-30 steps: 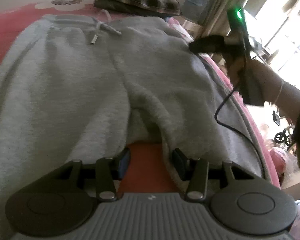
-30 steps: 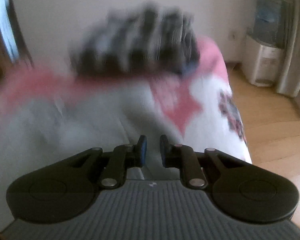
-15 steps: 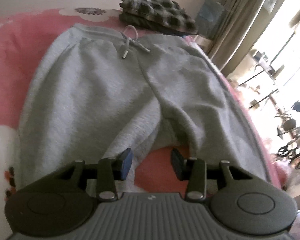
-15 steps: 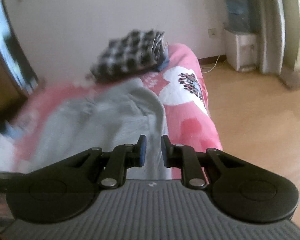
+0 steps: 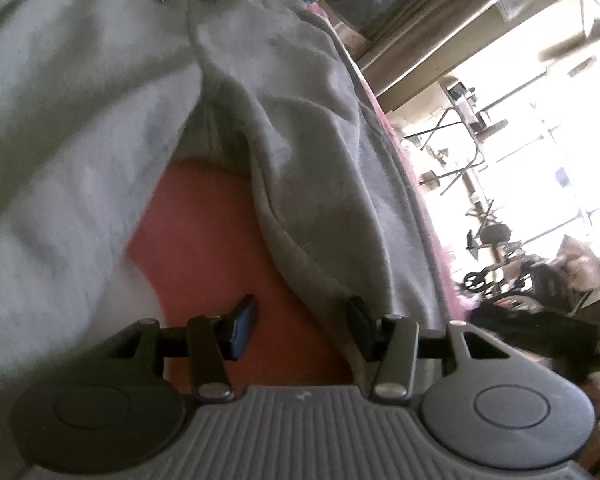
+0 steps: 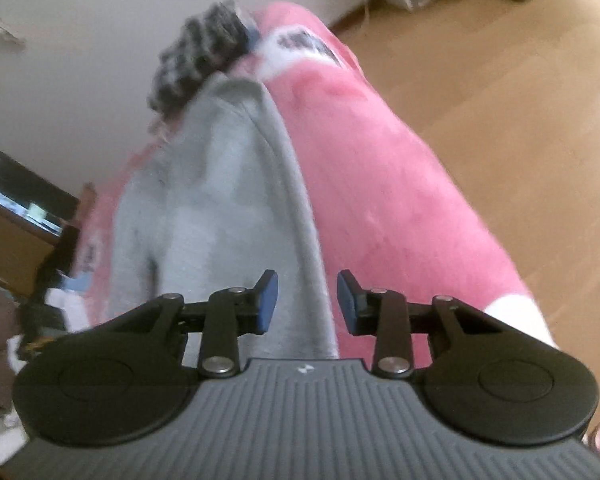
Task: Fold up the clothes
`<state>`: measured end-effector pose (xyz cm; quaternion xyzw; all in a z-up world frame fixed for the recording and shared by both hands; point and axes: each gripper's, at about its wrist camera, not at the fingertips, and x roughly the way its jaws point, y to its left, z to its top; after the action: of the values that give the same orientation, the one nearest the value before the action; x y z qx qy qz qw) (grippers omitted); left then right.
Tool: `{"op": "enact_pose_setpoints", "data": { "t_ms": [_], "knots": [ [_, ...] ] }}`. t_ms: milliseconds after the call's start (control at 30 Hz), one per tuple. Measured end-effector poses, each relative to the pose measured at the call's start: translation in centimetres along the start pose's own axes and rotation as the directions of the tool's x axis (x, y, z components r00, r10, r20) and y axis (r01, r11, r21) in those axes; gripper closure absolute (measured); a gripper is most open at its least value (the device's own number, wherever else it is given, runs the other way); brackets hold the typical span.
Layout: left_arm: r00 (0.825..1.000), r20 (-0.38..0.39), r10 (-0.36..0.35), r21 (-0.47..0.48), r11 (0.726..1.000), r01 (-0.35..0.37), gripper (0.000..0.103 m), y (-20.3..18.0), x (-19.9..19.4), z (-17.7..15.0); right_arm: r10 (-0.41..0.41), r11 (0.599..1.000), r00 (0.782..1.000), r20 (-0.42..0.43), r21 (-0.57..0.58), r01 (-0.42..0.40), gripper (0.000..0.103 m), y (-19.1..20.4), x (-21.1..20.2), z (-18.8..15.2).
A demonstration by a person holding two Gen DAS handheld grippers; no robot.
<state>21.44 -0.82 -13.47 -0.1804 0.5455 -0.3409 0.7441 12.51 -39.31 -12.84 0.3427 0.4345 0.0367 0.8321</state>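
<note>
Grey sweatpants (image 5: 100, 128) lay spread on the pink bed (image 6: 380, 184), one leg along its right edge. The left gripper (image 5: 302, 326) was released, astride that leg's inner hem. The right gripper (image 6: 307, 302) was released over its outer seam.

Between the two legs of the grey sweatpants (image 5: 100, 128) a wedge of bare pink blanket (image 5: 204, 232) lies open, and the left gripper (image 5: 302, 326) sits over it with its fingers spread, the inner edge of one leg just at the far finger. The right gripper (image 6: 307, 300), fingers apart, straddles the outer edge of the sweatpants (image 6: 220, 200); bare blanket (image 6: 380, 184) lies free beside it. A folded checked garment (image 6: 204, 56) blocks the waistband end.
</note>
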Motion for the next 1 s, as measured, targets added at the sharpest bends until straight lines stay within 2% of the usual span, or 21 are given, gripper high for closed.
{"op": "enact_pose_setpoints", "data": {
  "t_ms": [167, 233, 300, 400, 433, 467, 500, 533, 567, 633, 733, 867, 933, 1000],
  "knots": [
    [0.992, -0.072, -0.1, -0.104, 0.99, 0.092, 0.053, 1.3, -0.6, -1.3, 0.029, 0.999, 0.999, -0.021, 0.03, -0.028, 0.071, -0.1, 1.7, -0.8],
    [0.984, -0.106, -0.145, -0.1, 0.986, 0.135, 0.046, 1.5, -0.2, -2.1, 0.024, 1.0, 0.999, -0.039, 0.02, -0.023, 0.071, -0.2, 1.9, -1.0],
    [0.977, -0.144, -0.157, -0.075, 0.986, 0.147, 0.046, 1.2, 0.4, -3.0, 0.016, 1.0, 0.998, -0.06, 0.012, -0.015, 0.071, -0.4, 2.1, -1.3],
    [0.982, -0.134, -0.131, -0.032, 0.991, 0.128, 0.048, 0.4, 0.6, -3.7, 0.013, 1.0, 0.998, -0.063, 0.005, -0.013, 0.073, -0.9, 2.3, -1.8],
    [0.984, -0.13, -0.126, -0.035, 0.992, 0.122, 0.051, 0.2, 0.7, -3.6, 0.013, 1.0, 0.998, -0.058, 0.0, -0.013, 0.075, -1.0, 2.2, -2.0],
    [0.984, -0.127, -0.128, -0.046, 0.991, 0.123, 0.059, 0.1, 0.8, -3.6, 0.006, 1.0, 0.999, -0.053, -0.012, -0.007, 0.078, -1.0, 2.3, -2.2],
    [0.982, -0.127, -0.137, -0.059, 0.99, 0.13, 0.065, 0.0, 0.8, -3.6, -0.002, 1.0, 0.999, -0.053, -0.031, 0.0, 0.088, -0.8, 2.3, -2.3],
    [0.982, -0.127, -0.143, -0.068, 0.989, 0.135, 0.078, -0.2, 0.8, -3.7, -0.01, 0.999, 0.999, -0.053, -0.052, 0.007, 0.096, -0.7, 2.2, -2.4],
    [0.981, -0.128, -0.145, -0.066, 0.988, 0.137, 0.088, -0.4, 0.8, -3.8, -0.013, 0.998, 0.999, -0.046, -0.07, 0.01, 0.096, -0.4, 2.0, -2.6],
    [0.979, -0.129, -0.155, -0.061, 0.987, 0.148, 0.092, -0.9, 0.5, -4.1, -0.015, 0.995, 0.999, -0.028, -0.102, 0.012, 0.1, 0.1, 1.5, -2.8],
    [0.975, -0.135, -0.177, -0.054, 0.984, 0.171, 0.091, -1.0, 0.0, -3.8, -0.018, 0.992, 1.0, 0.016, -0.124, 0.02, 0.101, 0.7, 0.3, -2.7],
    [0.974, -0.135, -0.184, -0.073, 0.982, 0.175, 0.073, -0.9, 0.5, -3.7, -0.058, 0.986, 0.997, 0.052, -0.151, 0.065, 0.101, 0.6, -0.7, -2.7],
    [0.973, -0.136, -0.188, -0.087, 0.98, 0.177, 0.068, -0.7, 0.9, -3.5, -0.079, 0.988, 0.996, 0.052, -0.13, 0.085, 0.102, 0.3, -0.6, -2.6],
    [0.972, -0.136, -0.191, -0.101, 0.979, 0.179, 0.057, -0.6, 1.2, -3.4, -0.065, 0.993, 0.996, 0.06, -0.098, 0.07, 0.102, -0.1, -0.8, -2.6]
  ]
}}
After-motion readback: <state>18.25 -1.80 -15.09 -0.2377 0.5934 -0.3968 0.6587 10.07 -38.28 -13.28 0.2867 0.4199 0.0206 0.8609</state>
